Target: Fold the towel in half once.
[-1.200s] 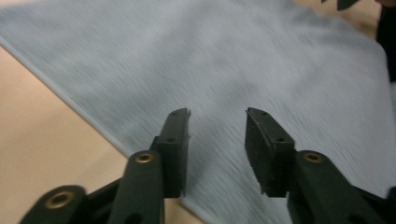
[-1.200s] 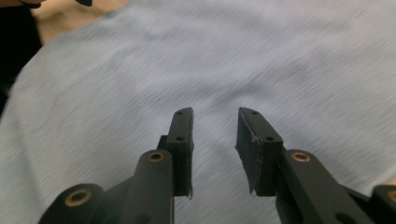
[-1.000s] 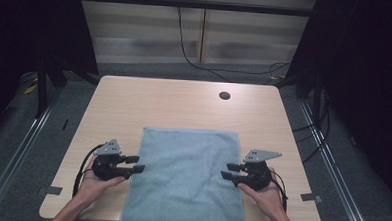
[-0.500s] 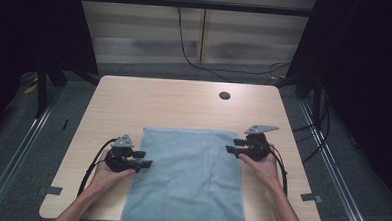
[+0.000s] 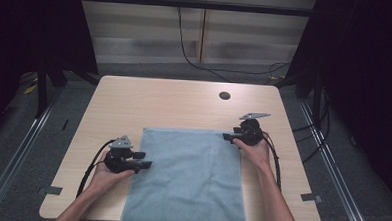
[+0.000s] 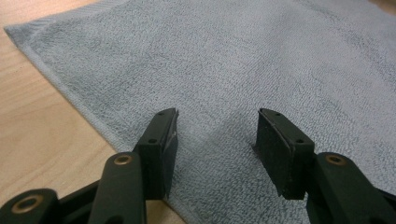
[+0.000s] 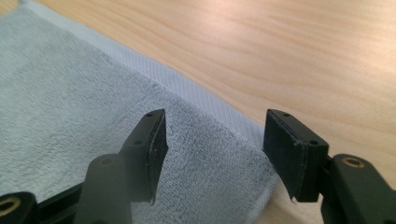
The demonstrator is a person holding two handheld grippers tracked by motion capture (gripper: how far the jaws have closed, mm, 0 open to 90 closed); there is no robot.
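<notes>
The grey-blue terry cloth towel (image 5: 188, 178) lies flat on the light wooden tabletop (image 5: 154, 101), its near end overhanging the front edge. The left hand-held gripper (image 5: 144, 163) sits spread at the left hem. The right hand-held gripper (image 5: 229, 137), its jaws just opened, straddles the far right corner, apparently without contact. Risk: closing off-centre would catch only the hem, so the corner slips free.
</notes>
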